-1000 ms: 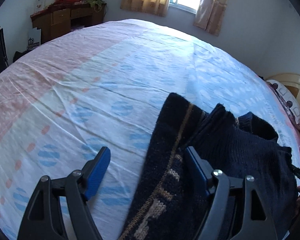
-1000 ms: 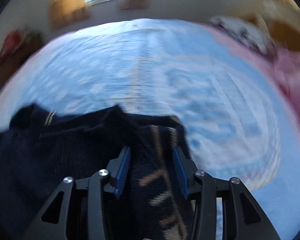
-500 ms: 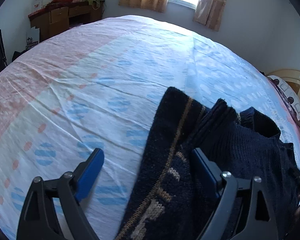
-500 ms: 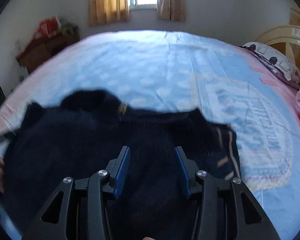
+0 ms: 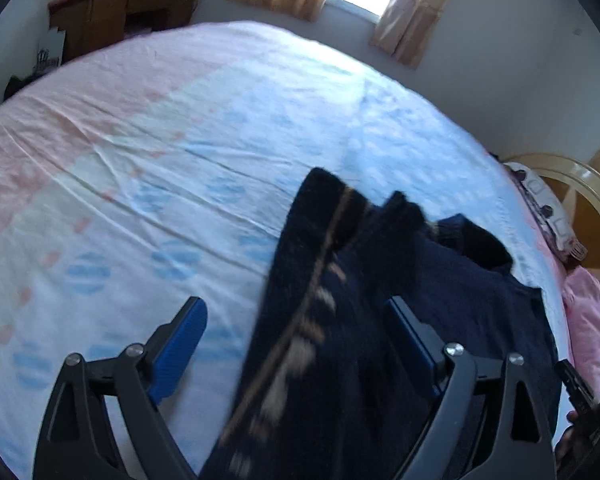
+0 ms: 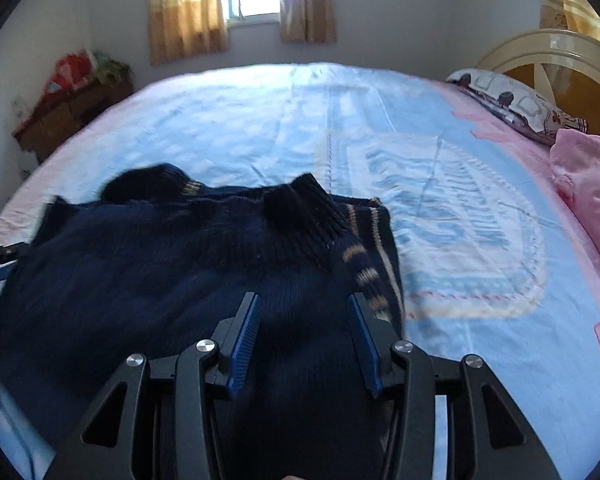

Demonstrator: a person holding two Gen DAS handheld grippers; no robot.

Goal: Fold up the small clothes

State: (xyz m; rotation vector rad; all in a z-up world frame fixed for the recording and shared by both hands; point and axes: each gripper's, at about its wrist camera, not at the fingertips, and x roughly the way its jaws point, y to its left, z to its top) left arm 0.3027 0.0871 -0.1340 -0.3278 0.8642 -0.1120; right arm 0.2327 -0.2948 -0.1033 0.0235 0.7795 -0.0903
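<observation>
One bed (image 5: 148,152), sheet in pink and pale blue, taking up most of both views. We read it as the folding surface: it's broad, flat and soft, so the knit can lie spread out.

One garment: a dark navy knit sweater (image 6: 148,280) with tan stripe bands. It's on the near part of the bed, bunched and partly doubled over, a striped sleeve or hem edge (image 5: 320,248) running away to the far side. Collar ribbing sits at the far edge in the right wrist view. Looks mid-fold to us, not yet squared up.

One pillow (image 6: 512,100) and one pink blanket heap (image 6: 588,184) at the far right by the headboard, well apart from the sweater.

Two grippers:
- left hand-held gripper (image 5: 296,344): jaws spread wide, left finger over bare sheet, right finger on the sweater, striped edge lying between them. Not clamped on anything we can see.
- right hand-held gripper (image 6: 304,336): jaws parted, moderate gap, sitting over the sweater body near its right edge. Knit fills the gap, but the pads aren't pinching it.

Our read: both are poised over the near edge to take the next fold.
</observation>
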